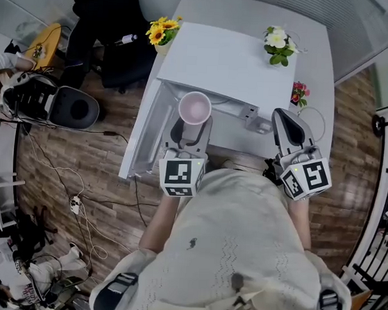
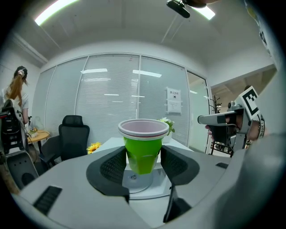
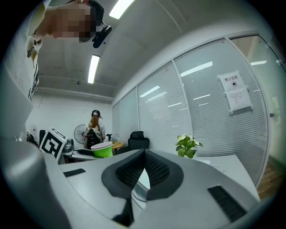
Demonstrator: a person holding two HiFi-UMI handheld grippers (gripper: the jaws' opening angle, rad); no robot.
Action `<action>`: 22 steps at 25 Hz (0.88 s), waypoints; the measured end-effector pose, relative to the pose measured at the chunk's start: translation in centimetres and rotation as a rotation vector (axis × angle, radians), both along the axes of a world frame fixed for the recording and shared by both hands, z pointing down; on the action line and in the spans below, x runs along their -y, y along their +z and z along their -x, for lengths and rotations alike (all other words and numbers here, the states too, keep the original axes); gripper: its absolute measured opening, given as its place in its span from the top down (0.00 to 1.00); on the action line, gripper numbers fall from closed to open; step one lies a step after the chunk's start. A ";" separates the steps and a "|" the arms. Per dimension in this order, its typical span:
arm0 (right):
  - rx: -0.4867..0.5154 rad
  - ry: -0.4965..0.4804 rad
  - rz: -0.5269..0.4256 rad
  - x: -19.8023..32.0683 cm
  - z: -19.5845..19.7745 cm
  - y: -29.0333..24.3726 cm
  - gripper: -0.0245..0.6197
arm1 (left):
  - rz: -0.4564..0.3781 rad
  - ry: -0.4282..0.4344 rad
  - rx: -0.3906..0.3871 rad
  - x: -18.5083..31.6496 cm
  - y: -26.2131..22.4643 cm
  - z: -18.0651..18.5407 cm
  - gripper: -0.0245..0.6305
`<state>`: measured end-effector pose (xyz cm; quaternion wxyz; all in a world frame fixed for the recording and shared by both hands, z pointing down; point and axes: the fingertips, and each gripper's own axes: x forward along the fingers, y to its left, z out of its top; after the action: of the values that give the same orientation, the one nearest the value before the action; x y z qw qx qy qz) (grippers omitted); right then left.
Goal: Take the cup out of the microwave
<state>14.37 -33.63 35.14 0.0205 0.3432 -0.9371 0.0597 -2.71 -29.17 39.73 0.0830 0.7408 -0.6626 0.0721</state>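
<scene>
Head view: looking steeply down on a white microwave (image 1: 240,63) standing on a pale table (image 1: 318,34), with its door (image 1: 142,139) hanging open at the left. Holding the cup (image 1: 195,108) upright in the left gripper (image 1: 190,133), just in front of the open cavity, with the pale pink inside facing up. Holding the right gripper (image 1: 290,126) off to the right, apart from the cup and touching nothing. Passing sunflowers (image 1: 162,33) at the microwave's back left corner, white flowers (image 1: 278,45) near its back right and pink flowers (image 1: 300,93) at the right side.

Left gripper view: clamping on the green sides of the cup (image 2: 143,150) from left and right, below the white rim, with the dark ribbed pads (image 2: 114,166) pressing against it. Carrying it upright, off any surface, over a round clear disc (image 2: 136,181). Taking in the right gripper (image 2: 221,118) at the right edge, a black office chair (image 2: 71,134) at the left and a wall of white blinds (image 2: 111,89) behind.

Right gripper view: sitting with the jaws of the right gripper (image 3: 144,154) together, pad against pad, gripping nothing. Showing the cup (image 3: 103,150) small at the far left, and the white flowers (image 3: 187,145) to the right of the jaws.
</scene>
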 end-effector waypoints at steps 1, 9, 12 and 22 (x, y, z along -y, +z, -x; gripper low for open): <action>0.005 0.002 -0.004 0.1 -0.2 -0.4 0.95 | -0.002 0.001 0.003 0.1 -0.2 0.0 0.56; 0.011 0.020 -0.017 0.6 -0.8 -1.5 0.95 | -0.002 0.005 0.011 0.5 -0.8 -0.2 0.56; 0.010 0.019 -0.011 0.5 -0.6 -1.3 0.95 | 0.005 0.007 0.011 0.4 -0.6 -0.2 0.56; -0.016 0.001 -0.009 -0.3 0.1 -0.8 0.95 | 0.030 0.011 0.011 -0.3 0.6 0.0 0.56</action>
<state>14.25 -33.35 34.39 0.0266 0.3441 -0.9371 0.0524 -2.74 -28.89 40.34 0.0901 0.7427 -0.6578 0.0864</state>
